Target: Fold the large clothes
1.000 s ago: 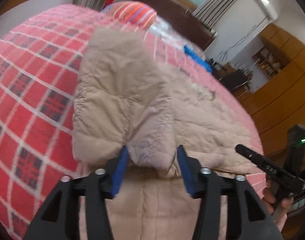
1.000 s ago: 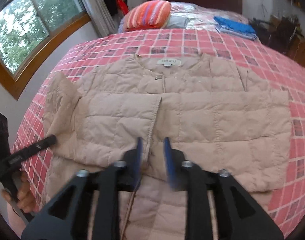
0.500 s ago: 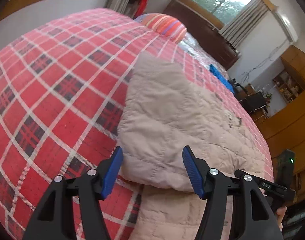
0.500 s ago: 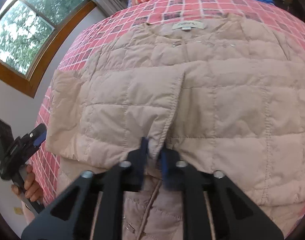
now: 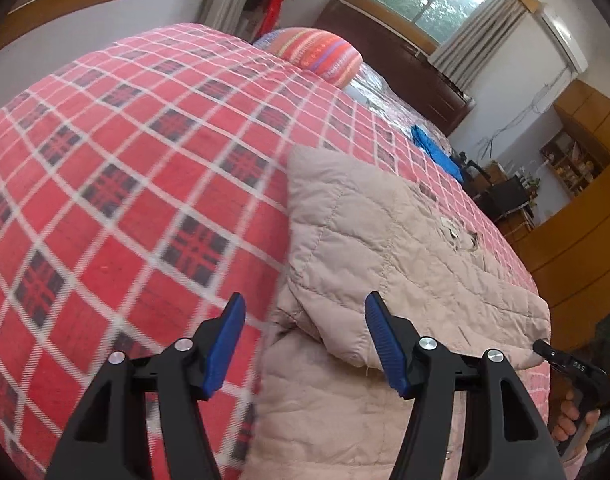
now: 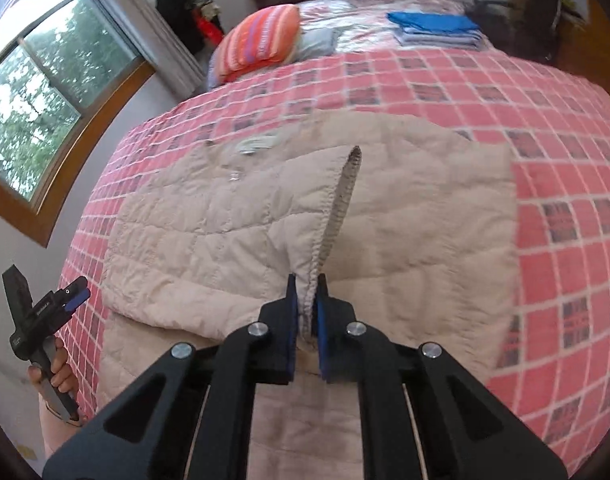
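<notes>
**Ana:** Right wrist view first: how far along is the fold, would you say?

**Ben:** Partway, I'd judge. The jacket [image 6: 405, 216] lies front-up across the middle of the frame on the bed [image 6: 565, 200]. Both sleeves look folded in over the chest, and the lower body at the bottom of the frame is not yet folded up.

**Ana:** And the right gripper [image 6: 305, 308]?

**Ben:** Its fingers are pressed together on a cuff [image 6: 339, 208], at the centre bottom. The cuff's ribbed edge stands up from the fingers toward the middle of the frame.

**Ana:** The left wrist view?

**Ben:** There the left gripper [image 5: 305, 340] has its fingers wide apart, holding nothing. The folded corner of the jacket sits just above and between the fingertips, lower centre, and I can't tell whether it touches them. The rest spreads to the right of the frame.

**Ana:** What's left, then?

**Ben:** Settling that cuff flat, then doubling the body, I'd guess.
</notes>
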The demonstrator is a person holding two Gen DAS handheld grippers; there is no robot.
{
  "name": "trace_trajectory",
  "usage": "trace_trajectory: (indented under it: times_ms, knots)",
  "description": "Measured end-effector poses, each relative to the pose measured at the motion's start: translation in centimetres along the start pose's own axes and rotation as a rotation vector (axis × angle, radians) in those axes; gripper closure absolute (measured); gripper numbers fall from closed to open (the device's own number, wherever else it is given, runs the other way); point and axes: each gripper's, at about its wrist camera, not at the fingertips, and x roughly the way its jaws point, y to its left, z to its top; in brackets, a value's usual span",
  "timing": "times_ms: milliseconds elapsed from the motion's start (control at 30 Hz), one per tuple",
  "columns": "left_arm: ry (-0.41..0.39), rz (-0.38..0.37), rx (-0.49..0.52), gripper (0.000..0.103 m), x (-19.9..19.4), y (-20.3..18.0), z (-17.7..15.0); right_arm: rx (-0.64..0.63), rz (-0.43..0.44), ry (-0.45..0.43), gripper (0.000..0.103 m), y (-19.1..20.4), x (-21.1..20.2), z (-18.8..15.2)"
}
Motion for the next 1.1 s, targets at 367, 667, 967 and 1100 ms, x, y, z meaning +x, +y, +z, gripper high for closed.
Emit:
trace_trajectory:
  times_ms: [367, 667, 967, 1100]
  knots:
    - [0.075, 0.100, 0.071, 0.055, 4.6, -2.2, -0.5, 0.031, -0.058, 0.081, 0.093, -2.3, 5.0, -1.8]
    - [0.093, 0.137, 0.108, 0.056, 4.4, -2.6, -0.5, 0.024, -0.075, 0.066, 0.081, -2.1, 4.7, -2.3]
    - [0.054, 0.067, 0.177, 0.031, -4.2, -1.9, -3.1, -0.040, -0.028, -0.043, 0.063, -2.4, -4.4, -6.7]
    - [0.069, 0.092, 0.277, 0.021, -8.7, -1.2, -7.1, -0.091, -0.046, -0.050, 0.059, -2.5, -7.9, -11.2]
